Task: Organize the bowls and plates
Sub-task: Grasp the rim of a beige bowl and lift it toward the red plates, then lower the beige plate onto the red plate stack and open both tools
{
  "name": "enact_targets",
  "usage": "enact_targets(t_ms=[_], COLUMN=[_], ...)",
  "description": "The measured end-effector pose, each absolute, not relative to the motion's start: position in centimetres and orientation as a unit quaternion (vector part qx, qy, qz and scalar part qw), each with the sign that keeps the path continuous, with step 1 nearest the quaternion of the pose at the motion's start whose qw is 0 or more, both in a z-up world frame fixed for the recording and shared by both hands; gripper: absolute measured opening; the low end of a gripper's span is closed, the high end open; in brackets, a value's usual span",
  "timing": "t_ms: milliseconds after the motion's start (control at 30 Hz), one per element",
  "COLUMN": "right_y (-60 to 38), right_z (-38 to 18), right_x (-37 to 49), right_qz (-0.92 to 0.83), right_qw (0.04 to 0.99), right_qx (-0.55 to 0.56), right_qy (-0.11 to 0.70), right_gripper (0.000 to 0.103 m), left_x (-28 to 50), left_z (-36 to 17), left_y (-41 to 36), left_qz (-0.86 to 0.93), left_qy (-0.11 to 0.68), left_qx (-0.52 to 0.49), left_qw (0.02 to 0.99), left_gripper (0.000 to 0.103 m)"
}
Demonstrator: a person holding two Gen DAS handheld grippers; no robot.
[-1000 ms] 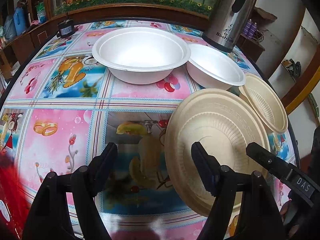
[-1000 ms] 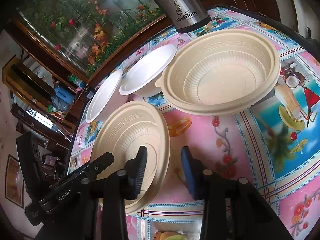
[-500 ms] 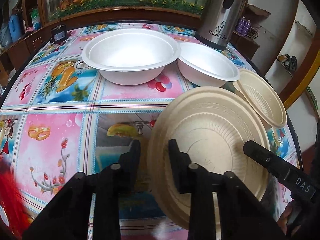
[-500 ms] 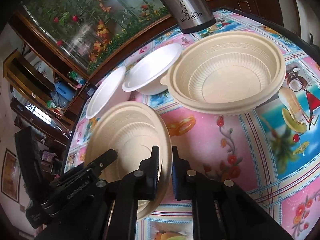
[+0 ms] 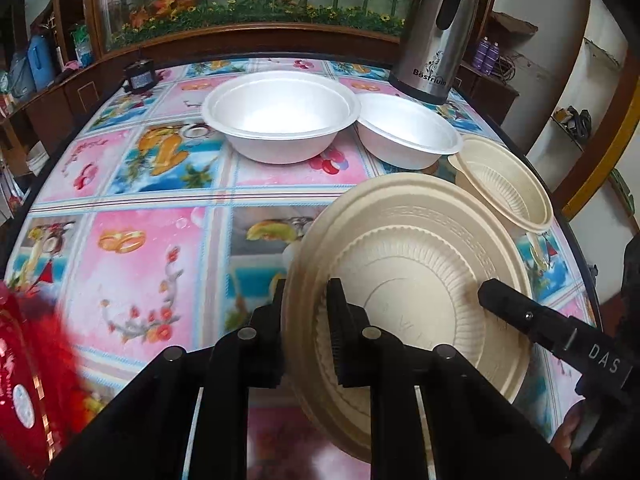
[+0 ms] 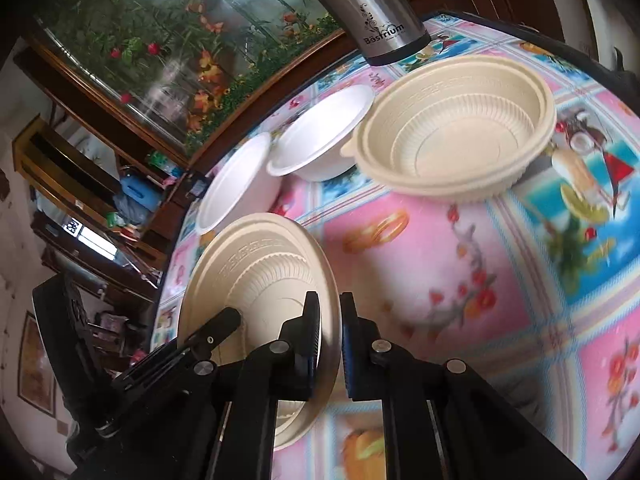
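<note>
A beige ribbed plate is held tilted on edge above the table, and both grippers pinch its rim. My left gripper is shut on its left rim. My right gripper is shut on the opposite rim of the plate. A beige ribbed bowl sits on the table beyond; it also shows in the left wrist view. Two white bowls stand side by side further back, also visible in the right wrist view.
A steel thermos jug stands at the table's far right corner. A small black device sits at the far left edge. A red object is at the near left. A colourful patterned tablecloth covers the round table.
Both grippers closed from open onto the beige plate's rim, one on each side. The plate has tipped up more steeply off the table.
</note>
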State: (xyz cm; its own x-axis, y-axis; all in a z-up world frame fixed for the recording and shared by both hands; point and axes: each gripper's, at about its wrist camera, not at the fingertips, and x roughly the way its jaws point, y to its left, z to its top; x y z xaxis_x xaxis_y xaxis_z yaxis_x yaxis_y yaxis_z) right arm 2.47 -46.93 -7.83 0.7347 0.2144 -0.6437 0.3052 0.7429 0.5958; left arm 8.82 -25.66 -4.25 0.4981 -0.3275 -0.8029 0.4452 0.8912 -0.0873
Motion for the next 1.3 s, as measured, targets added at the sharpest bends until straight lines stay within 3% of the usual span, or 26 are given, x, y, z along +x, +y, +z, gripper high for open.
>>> enact_targets(t_ms=[233,600,867,1300], right_y=[-42.8,-30.0,-19.2,-12.3], right_z=[-7.0,-1.4,-1.8,-6.5], right_x=[0.0,1.2,4.7,7.7], right_qz=[0.014,0.108,0.164,0.137], right_qw=[0.854,0.875,0.865,0.861], right_qx=[0.374,0.293,0.255,0.192], right_qy=[0.362,0.370,0.400,0.450], right_gripper=[0.009,0.009,0.008,0.009], left_x=[5.7,3.8,5.8,7.6], left_z=[-2.2,1.6,-0.9,-5.3], left_y=[-20.1,-5.4,2.3,5.4], left_qz=[-0.198,-0.102,-0.034,-0.007], left_qy=[0.432,0.394,0.425,0.469], left_qx=[0.067,0.023,0.001,-0.007], left_qw=[0.877,0.913,0.904,0.883], left_gripper=[0.015,0.015,0.015,0.016])
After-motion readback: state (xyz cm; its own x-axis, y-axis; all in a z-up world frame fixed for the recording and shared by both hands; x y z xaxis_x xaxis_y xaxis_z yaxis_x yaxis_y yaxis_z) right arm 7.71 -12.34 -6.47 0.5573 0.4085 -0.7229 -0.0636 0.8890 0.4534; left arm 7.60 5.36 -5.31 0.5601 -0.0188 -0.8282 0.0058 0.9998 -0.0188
